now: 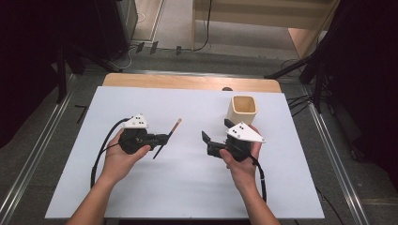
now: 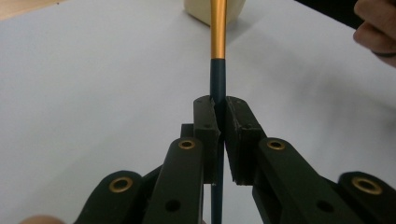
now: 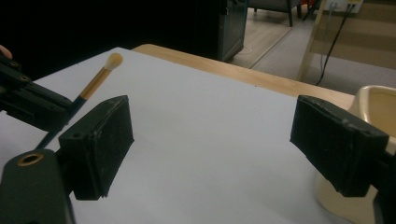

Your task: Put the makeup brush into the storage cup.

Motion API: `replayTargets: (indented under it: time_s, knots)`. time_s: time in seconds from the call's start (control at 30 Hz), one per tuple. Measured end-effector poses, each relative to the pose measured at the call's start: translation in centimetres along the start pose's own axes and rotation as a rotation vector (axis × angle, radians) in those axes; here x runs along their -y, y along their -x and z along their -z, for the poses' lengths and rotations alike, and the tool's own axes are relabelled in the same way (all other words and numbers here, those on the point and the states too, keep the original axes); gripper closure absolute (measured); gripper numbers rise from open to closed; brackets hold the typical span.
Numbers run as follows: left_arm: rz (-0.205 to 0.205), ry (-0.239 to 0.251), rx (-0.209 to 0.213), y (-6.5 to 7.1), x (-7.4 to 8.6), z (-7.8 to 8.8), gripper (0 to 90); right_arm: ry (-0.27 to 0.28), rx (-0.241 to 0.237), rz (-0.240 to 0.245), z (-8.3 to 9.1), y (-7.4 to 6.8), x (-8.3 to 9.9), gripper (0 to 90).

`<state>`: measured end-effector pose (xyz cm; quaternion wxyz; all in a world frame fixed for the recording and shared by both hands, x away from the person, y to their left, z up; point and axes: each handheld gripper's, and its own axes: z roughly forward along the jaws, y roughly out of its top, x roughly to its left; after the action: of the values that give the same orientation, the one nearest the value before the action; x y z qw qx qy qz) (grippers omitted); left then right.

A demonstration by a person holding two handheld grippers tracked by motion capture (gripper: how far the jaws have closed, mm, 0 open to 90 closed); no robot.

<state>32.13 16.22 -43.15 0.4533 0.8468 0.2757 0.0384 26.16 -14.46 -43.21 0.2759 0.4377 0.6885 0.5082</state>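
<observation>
The left tongs (image 1: 165, 138) are clamped on the dark handle of a brush (image 1: 168, 136), held above the middle of the tabletop (image 1: 187, 187). The right tongs (image 1: 217, 133) stand wide apart, empty, just beside a cream cup (image 1: 242, 110) near the far right corner.

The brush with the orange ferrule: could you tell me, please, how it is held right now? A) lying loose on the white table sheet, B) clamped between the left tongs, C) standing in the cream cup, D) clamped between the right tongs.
B: the left tongs are shut on the dark handle of the brush, while the right tongs stand wide open beside the cream cup.
</observation>
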Motion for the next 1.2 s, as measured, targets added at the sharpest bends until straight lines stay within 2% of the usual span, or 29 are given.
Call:
replayTargets:
  time_s: [0.07,0.23,0.33,0.6,0.63,0.73,0.8,0.87,0.9,0.93,1.03,1.17,1.2]
  knots:
    - [0.003,0.024,0.003,0.1,0.4,0.1,84.8,0.014,-0.022,-0.012,-0.1,-0.3,0.0,13.6]
    - [0.017,0.067,0.012,0.3,0.9,0.0,84.7,0.02,-0.032,-0.036,-0.1,-0.7,-0.1,13.6]
    - [0.011,0.083,0.006,0.7,1.1,-0.3,84.8,0.02,-0.037,-0.06,-0.1,-1.0,-0.1,13.3]
    - [0.015,0.13,0.012,1.2,1.4,-0.9,84.7,-0.002,-0.105,-0.121,-0.5,-2.3,-0.1,14.3]
    - [0.016,0.15,0.02,1.4,1.4,-0.9,84.8,-0.01,-0.115,-0.132,-0.6,-2.5,0.0,15.2]
    - [0.02,0.167,0.025,1.5,1.4,-0.9,84.7,-0.02,-0.132,-0.169,-1.0,-3.1,0.3,22.5]
    - [0.019,0.177,0.025,1.6,1.4,-1.0,84.7,-0.021,-0.139,-0.178,-1.2,-3.2,0.4,23.6]
    - [0.029,0.204,0.032,1.8,1.6,-1.2,84.7,-0.019,-0.15,-0.209,-1.4,-3.6,0.5,26.4]
    - [0.029,0.204,0.032,1.8,1.6,-1.2,84.8,-0.019,-0.15,-0.209,-1.4,-3.6,0.5,26.4]
    - [0.032,0.217,0.036,2.0,1.7,-1.3,84.7,-0.008,-0.161,-0.24,-1.4,-3.6,0.6,27.6]
    - [0.03,0.233,0.04,2.2,1.7,-1.5,84.7,-0.002,-0.163,-0.265,-1.4,-3.7,0.6,29.9]
    - [0.019,0.249,0.044,2.9,1.8,-1.9,84.7,0.013,-0.191,-0.328,-1.4,-3.6,0.8,40.1]
    - [0.019,0.252,0.045,3.0,1.8,-2.0,84.7,0.013,-0.191,-0.328,-1.4,-3.6,0.8,40.1]
